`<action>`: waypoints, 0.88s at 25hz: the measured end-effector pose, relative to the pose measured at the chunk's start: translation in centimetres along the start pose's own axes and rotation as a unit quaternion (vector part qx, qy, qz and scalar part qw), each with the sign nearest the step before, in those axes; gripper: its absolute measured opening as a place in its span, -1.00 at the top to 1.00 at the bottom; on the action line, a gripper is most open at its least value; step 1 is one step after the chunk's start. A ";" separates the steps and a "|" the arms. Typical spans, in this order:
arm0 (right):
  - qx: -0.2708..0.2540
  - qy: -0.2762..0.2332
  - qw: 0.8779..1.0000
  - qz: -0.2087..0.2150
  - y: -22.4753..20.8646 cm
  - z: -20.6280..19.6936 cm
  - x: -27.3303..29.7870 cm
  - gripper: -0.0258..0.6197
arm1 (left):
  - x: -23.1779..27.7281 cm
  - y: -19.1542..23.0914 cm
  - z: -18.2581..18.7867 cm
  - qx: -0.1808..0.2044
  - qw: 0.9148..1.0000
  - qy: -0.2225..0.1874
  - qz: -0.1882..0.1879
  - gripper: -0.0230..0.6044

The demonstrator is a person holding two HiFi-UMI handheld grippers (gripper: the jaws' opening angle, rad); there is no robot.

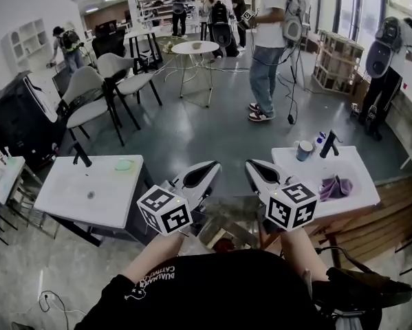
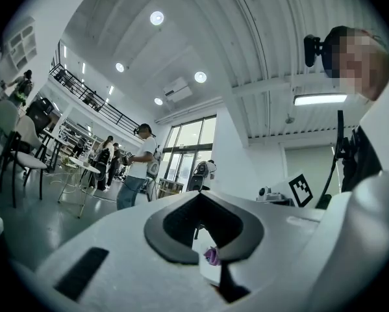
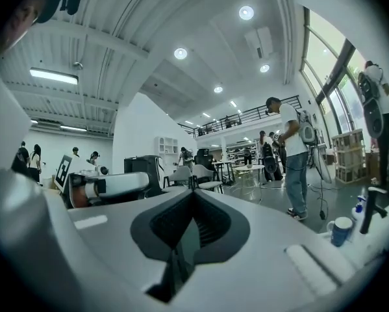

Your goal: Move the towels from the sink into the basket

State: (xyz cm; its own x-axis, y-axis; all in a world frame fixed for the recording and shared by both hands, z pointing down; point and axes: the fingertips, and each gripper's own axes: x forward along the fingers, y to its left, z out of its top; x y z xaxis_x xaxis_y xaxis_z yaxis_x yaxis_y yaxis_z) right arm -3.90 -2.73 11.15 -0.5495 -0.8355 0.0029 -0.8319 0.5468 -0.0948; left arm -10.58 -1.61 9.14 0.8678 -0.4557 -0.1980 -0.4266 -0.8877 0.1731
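A purple towel lies crumpled in the white sink at the right. In the left gripper view the towel shows as a small purple patch through the slit between the jaws. A wire basket sits low between the two sinks, partly hidden behind the grippers. My left gripper and right gripper hover side by side above it, both shut and holding nothing. Seen along their own jaws, the left gripper and the right gripper are shut with nothing in them. The right gripper is left of the towel and apart from it.
A second white sink with a green piece stands at the left. A black faucet and a blue cup stand on the right sink. Chairs, a round table and several people fill the room behind.
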 end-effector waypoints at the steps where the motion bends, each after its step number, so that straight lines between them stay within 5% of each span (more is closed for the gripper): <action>1: -0.001 -0.004 1.000 0.004 0.0 0.2 0.0 0.90 | 0.3 -0.2 0.0 0.003 1.000 0.003 -0.001 0.93; 9: -0.022 0.008 0.999 0.035 -2.4 -0.4 -0.3 0.91 | 4.7 -0.6 -0.2 0.011 1.000 0.004 0.005 0.93; 15: -0.083 0.039 0.996 0.015 -9.7 -0.1 -4.3 0.90 | 13.1 -4.3 -2.9 0.001 0.999 0.010 -0.031 0.93; 22: -0.017 0.017 0.999 -0.047 -20.5 -0.5 -10.1 0.91 | 21.2 -7.5 -6.7 0.002 0.998 0.043 -0.047 0.93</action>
State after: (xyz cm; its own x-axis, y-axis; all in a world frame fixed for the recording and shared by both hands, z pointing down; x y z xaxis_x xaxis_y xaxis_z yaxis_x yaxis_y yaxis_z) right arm 18.71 -5.44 13.56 -0.4710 -0.8810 0.0445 -0.8816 0.4683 -0.0583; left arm 12.73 -4.18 10.11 0.9227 -0.3629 -0.1301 -0.3427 -0.9268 0.1538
